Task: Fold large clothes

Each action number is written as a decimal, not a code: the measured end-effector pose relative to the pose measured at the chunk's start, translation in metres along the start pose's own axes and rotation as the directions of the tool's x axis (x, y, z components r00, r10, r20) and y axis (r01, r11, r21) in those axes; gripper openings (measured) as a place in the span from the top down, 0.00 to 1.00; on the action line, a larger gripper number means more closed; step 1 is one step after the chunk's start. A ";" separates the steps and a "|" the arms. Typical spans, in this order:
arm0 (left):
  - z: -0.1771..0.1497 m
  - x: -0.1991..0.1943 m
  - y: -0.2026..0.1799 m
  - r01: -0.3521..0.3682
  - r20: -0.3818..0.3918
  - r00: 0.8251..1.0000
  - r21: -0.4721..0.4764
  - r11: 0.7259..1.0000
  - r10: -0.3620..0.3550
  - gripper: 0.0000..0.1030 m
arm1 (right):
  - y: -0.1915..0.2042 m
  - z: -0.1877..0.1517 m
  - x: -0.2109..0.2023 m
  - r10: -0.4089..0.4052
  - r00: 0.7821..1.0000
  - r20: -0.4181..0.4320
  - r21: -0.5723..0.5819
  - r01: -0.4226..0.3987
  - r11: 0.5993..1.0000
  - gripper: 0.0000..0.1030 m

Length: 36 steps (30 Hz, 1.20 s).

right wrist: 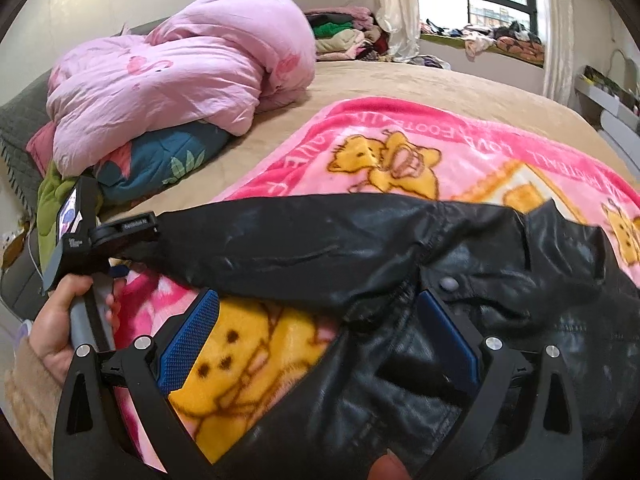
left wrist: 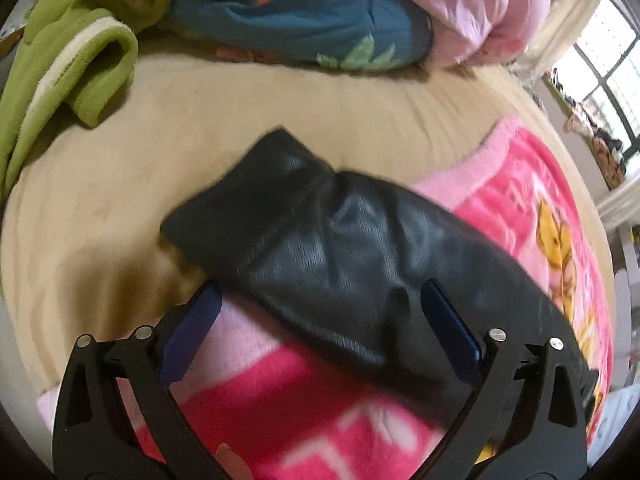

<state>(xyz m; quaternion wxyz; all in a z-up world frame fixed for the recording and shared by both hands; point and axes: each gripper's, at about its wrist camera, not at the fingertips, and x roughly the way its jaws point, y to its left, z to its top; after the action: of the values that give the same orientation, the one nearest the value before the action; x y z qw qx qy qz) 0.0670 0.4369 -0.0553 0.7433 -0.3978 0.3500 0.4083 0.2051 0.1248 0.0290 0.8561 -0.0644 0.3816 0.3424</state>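
Observation:
A black leather jacket (right wrist: 500, 320) lies on a pink cartoon blanket (right wrist: 440, 152) spread over the bed. One sleeve (right wrist: 300, 240) stretches out to the left. In the left wrist view that sleeve (left wrist: 320, 240) runs diagonally, its cuff resting on the tan sheet. My left gripper (left wrist: 320, 289) is open, its blue pads straddling the sleeve without pressing on it. My right gripper (right wrist: 318, 297) is open over the jacket's body near a snap button (right wrist: 448, 282); its right pad is over leather and its left pad over the blanket. A person's hand (right wrist: 56, 328) holds the left tool's handle.
A pink quilt (right wrist: 180, 72) sits bunched on blue floral bedding (right wrist: 160, 164) at the head of the bed. A green fleece garment (left wrist: 72, 60) lies far left. Bare tan sheet (left wrist: 200, 120) surrounds the blanket. Piled clothes (right wrist: 344, 36) sit by the window.

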 end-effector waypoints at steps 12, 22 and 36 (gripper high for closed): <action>0.018 -0.027 0.011 0.186 0.133 0.975 -0.062 0.981 -0.177 0.93 | -0.068 -0.036 -0.031 -0.075 0.997 0.013 0.180 0.071 0.981 0.04; 0.012 -0.121 -0.035 0.328 0.299 0.891 0.093 0.940 -0.341 0.97 | -0.109 -0.062 -0.070 -0.125 0.991 0.037 0.266 0.111 0.958 0.04; -0.061 -0.232 -0.146 0.510 0.281 0.700 0.447 0.735 -0.656 0.98 | -0.146 -0.088 -0.117 -0.182 0.980 0.080 0.346 0.144 0.927 0.04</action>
<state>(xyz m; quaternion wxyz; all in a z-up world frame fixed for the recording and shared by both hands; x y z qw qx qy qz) 0.0872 0.2565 0.1587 0.9480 -0.2589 0.0982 0.1572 0.1889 -0.0807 0.0271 0.8997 0.0712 0.3803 0.2023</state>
